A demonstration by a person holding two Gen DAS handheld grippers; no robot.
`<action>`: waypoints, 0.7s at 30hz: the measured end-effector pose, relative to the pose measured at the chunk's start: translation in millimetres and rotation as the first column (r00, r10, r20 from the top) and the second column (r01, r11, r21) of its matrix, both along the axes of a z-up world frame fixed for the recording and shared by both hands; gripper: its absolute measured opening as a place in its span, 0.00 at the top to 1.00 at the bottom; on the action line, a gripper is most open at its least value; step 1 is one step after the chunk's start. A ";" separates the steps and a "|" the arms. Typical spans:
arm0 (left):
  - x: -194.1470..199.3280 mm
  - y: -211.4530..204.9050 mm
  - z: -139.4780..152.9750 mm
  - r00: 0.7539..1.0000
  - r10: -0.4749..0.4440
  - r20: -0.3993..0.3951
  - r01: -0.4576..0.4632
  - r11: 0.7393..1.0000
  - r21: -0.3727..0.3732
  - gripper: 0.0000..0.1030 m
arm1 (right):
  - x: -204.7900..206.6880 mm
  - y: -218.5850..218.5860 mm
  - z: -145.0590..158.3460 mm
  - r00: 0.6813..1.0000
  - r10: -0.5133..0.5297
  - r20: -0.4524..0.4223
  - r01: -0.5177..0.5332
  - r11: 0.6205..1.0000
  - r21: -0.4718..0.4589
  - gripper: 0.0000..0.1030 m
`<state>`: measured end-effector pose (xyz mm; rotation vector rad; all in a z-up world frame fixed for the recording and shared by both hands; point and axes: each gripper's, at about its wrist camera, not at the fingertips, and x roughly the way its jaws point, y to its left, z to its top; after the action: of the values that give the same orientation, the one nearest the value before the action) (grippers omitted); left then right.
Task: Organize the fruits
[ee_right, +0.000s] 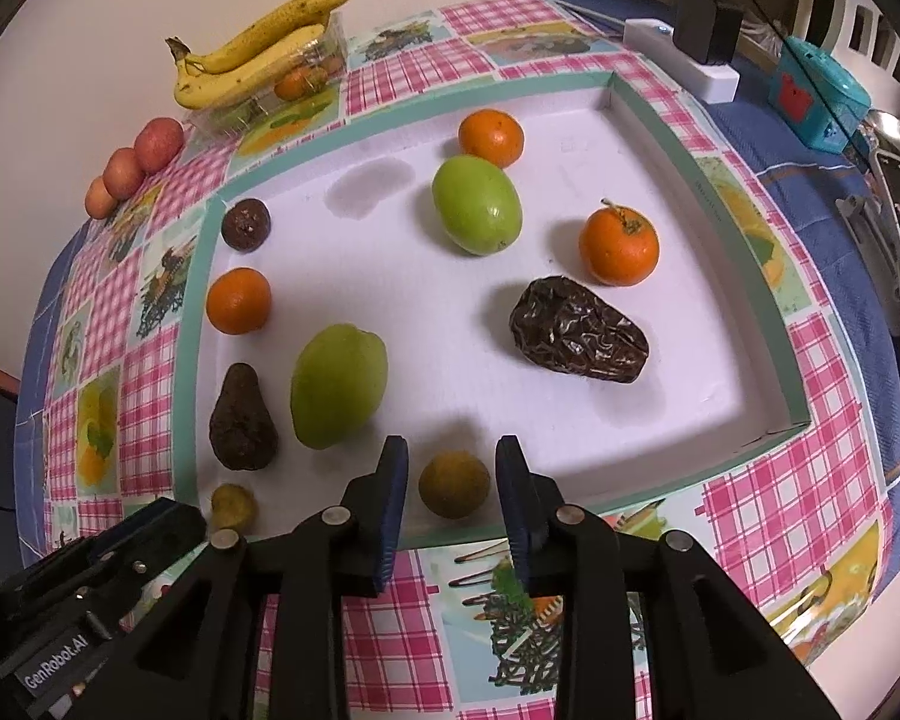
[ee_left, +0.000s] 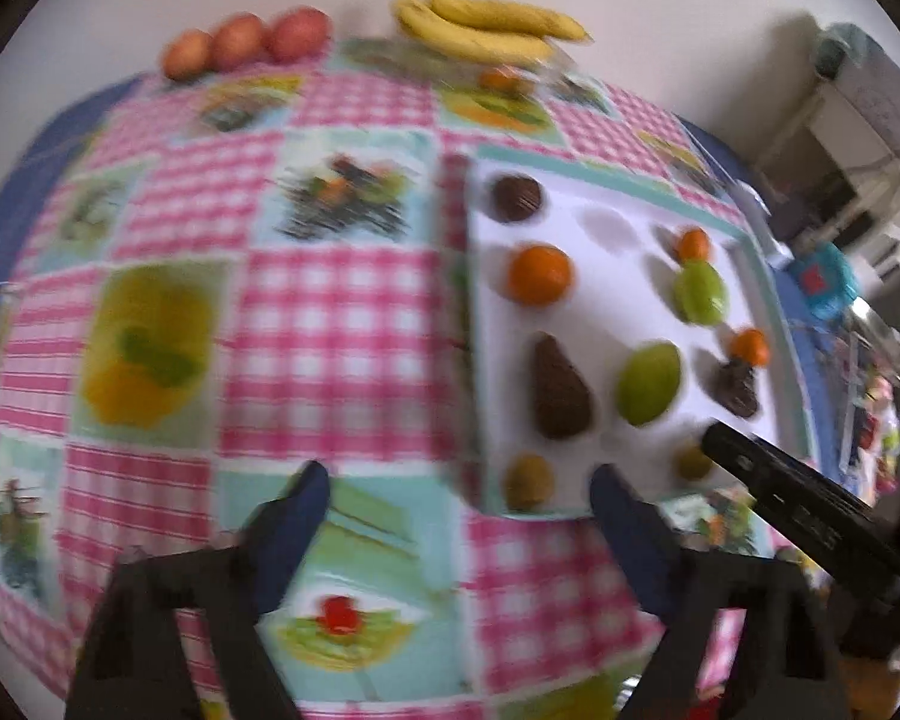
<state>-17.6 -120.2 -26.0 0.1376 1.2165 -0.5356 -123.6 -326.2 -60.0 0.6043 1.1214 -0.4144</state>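
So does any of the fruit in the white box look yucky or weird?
Yes. The big dark brown fruit on the right side of the white box looks wrinkled and shrivelled, unlike the smooth green fruits and oranges. Nothing is spilled.

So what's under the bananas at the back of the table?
A clear plastic container sits under the bananas, with an orange fruit showing inside. The rest of its contents are hidden.

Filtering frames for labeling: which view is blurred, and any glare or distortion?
Left wrist view: motion-smeared throughout, tablecloth checks and tray fruit soft, left tool edges fuzzy. Right wrist view: sharp, wrinkles on the dark fruit readable, soft shadows under fruit, no strong glare. Both: heavy fisheye bending, dark corner vignette.
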 end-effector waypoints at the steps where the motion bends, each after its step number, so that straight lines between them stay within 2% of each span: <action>1: 2.4 4.9 1.8 1.000 0.012 0.019 -0.012 1.000 0.008 0.11 | -0.9 0.8 1.1 1.000 0.000 0.004 0.000 1.000 -0.004 0.65; 3: 5.1 13.7 4.0 0.998 0.030 0.049 -0.031 0.999 0.026 0.08 | -2.9 2.2 4.5 1.000 0.000 0.013 0.000 1.000 -0.015 0.51; 4: 5.8 18.0 4.6 0.997 0.042 0.065 -0.045 0.998 0.044 0.00 | -4.3 3.4 7.0 1.000 0.000 0.018 0.000 1.000 -0.026 0.47; 8: 9.5 34.3 7.8 0.991 0.079 0.109 -0.088 0.993 0.074 0.00 | -6.0 12.0 12.1 0.999 0.022 0.031 -0.020 0.998 -0.055 0.28; 11: 8.8 42.8 10.4 0.988 0.097 0.116 -0.105 0.992 0.065 0.00 | -6.6 17.9 13.7 0.998 0.044 0.040 -0.041 0.997 -0.068 0.15; 16: 1.9 54.0 25.0 0.982 0.117 0.150 -0.120 0.993 0.008 0.00 | -4.4 31.1 20.3 0.995 0.085 0.055 -0.078 0.990 -0.114 0.12; 21: -3.0 58.2 41.0 0.961 0.145 0.237 -0.152 0.988 0.010 0.00 | -9.7 38.6 34.3 0.991 0.097 0.088 -0.082 0.983 -0.163 0.12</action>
<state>-20.6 -62.0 15.0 0.1284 0.9930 -0.3598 -133.3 -287.5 -25.7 0.4271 1.0087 -0.3893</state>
